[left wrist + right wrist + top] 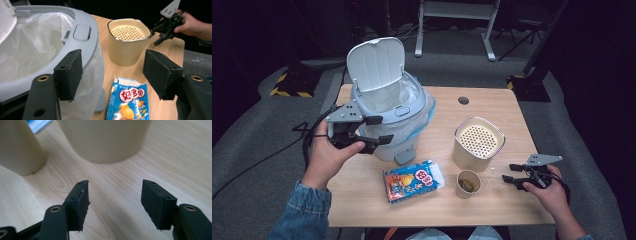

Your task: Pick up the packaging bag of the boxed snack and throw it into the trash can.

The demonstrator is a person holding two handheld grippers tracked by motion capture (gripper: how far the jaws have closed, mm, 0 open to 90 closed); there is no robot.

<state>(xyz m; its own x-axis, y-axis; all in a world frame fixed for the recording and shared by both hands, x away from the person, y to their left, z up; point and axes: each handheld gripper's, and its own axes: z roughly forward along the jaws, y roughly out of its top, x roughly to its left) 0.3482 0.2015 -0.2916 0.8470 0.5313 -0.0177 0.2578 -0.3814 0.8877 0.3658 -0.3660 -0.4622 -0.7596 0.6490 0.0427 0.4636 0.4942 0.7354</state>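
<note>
Left gripper (373, 133) beside the open bin (388, 107), jaws spread wide, empty – right gripper (511, 173) low over the surface (492, 205) near the small cup (468, 184), jaws part open, empty. Snack packet (413, 180) flat between. Risk: toppling the cup reaching past the perforated container (478, 143)

Bright overhead light on table, dark surroundings.

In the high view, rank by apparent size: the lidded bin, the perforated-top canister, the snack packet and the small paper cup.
1. lidded bin
2. perforated-top canister and snack packet: they look about alike, so they are left unranked against each other.
3. small paper cup
</note>
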